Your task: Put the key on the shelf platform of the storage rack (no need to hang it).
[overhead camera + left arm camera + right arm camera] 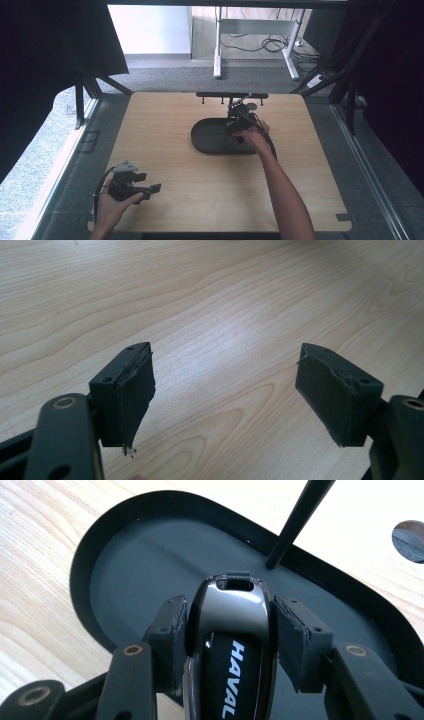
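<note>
Pale wood table [165, 150] carried a black oval tray [207, 137], its visible floor bare, at my twelve o'clock. My right gripper [227, 625] pinched a glossy HAVAL key fob [230, 630] by its sides above the tray, long axis toward twelve o'clock in the right gripper view, loop end leading. My left gripper [225, 390] stood spread near seven o'clock.

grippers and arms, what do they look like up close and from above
Both are black two-jaw tools. The left tool carries a grey three-cornered plate on top and a black cable looping off its side; its flat dark pads are frayed at the edges. The right tool has brass-coloured pivot rivets. Both forearms are bare, no sleeves.
</note>
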Available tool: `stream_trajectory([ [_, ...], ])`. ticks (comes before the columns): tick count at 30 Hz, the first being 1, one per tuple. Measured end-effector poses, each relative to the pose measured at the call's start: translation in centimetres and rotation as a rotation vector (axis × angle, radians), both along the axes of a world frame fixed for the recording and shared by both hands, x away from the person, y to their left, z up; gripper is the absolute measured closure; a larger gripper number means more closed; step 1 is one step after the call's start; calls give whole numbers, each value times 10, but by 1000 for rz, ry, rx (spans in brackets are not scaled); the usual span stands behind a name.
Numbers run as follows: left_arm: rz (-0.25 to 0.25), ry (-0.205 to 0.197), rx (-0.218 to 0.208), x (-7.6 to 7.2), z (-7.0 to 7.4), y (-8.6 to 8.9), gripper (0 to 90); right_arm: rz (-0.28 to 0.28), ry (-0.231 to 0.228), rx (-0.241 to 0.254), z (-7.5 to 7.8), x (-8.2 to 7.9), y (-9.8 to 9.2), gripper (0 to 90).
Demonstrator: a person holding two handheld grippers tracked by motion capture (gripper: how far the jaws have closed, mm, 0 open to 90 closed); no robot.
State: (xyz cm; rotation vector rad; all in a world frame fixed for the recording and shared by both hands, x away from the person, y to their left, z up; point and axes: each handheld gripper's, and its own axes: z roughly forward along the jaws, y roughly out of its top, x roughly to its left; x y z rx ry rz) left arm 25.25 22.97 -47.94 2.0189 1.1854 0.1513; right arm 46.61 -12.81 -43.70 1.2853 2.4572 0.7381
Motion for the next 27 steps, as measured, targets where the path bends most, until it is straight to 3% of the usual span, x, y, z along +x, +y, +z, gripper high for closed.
stream_trajectory([
  [27,3,-2,-1,0,0,2,239,-38,13,-31,-38,17,4,500],
])
